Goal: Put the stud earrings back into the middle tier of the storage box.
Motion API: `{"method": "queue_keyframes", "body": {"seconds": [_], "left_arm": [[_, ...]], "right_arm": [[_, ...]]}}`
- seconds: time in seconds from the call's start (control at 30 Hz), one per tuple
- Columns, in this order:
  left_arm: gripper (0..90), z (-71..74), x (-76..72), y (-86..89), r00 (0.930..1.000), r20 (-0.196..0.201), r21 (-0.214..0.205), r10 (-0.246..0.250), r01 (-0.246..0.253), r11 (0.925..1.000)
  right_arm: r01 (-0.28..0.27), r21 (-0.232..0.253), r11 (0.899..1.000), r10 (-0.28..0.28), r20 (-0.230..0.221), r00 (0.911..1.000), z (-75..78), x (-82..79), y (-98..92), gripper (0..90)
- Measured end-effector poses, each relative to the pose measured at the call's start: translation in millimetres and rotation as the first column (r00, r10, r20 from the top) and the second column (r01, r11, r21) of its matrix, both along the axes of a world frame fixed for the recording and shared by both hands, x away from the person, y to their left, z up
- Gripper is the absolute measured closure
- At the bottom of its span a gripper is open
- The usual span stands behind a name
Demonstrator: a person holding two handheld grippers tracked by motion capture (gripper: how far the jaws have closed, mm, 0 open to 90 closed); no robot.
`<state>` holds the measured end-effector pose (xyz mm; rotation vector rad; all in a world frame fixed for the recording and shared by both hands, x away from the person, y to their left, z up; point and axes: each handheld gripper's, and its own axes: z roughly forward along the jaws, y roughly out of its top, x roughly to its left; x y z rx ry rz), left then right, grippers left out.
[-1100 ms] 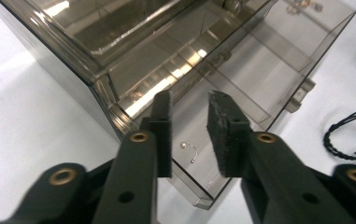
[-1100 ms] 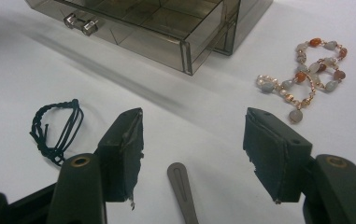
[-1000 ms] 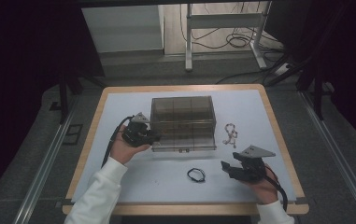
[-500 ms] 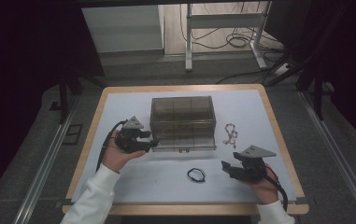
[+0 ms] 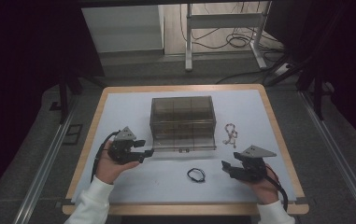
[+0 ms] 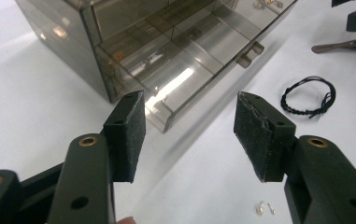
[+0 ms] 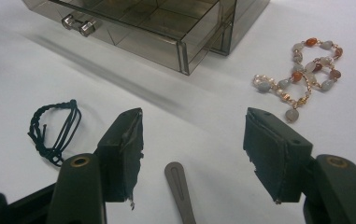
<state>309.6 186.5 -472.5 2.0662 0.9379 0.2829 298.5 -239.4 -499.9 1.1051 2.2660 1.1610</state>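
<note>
1. We are holding the left gripper [image 5: 148, 152] just beside the near left corner of the smoky transparent plastic drawer box [image 5: 182, 116], which is standing in the middle of the white table top [image 5: 119, 107].
2. The box is lying with its long axis running left to right, and its drawer front is facing the near edge of the table.
3. Its bottom drawer [image 5: 183, 145] is standing pulled out toward us, with a small clear handle [image 5: 181, 150] at the middle of its front edge.
4. In the left gripper view the left gripper's fingers [image 6: 128, 135] are standing well apart, having just been opening, with nothing between them; the drawer's corner [image 6: 166, 122] is sitting just beyond the tips, apart from the pads.
5. We are resting the right gripper [image 5: 226, 166] near the table's near right, pointing left, well apart from the box.
6. In the right gripper view its fingers [image 7: 124, 151] are spread wide and are gripping nothing; a thin grey metal clip [image 7: 179, 189] is lying on the table between them, untouched.
7. A black braided cord bracelet [image 5: 195, 174] is lying on the table between the two grippers, on the near side of the drawer.
8. A beaded bracelet of orange, grey and pearl stones [image 5: 230, 134] is lying just right of the box, stretched roughly near to far.
9. A tiny pair of pale earrings [image 6: 265, 208] is showing on the table close under the left gripper.
</note>
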Motion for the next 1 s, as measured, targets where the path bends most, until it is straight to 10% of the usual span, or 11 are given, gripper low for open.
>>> {"method": "queue_keyframes", "body": {"seconds": [1.0], "left_arm": [[44.8,-26.0,-30.5,7.2,0.999,-0.03,0.034,-0.034,0.035,0.9988]], "right_arm": [[0.009,-0.003,1.0,-0.009,0.0,1.0,-1.0,-0.1,-1.8,37.7]]}}
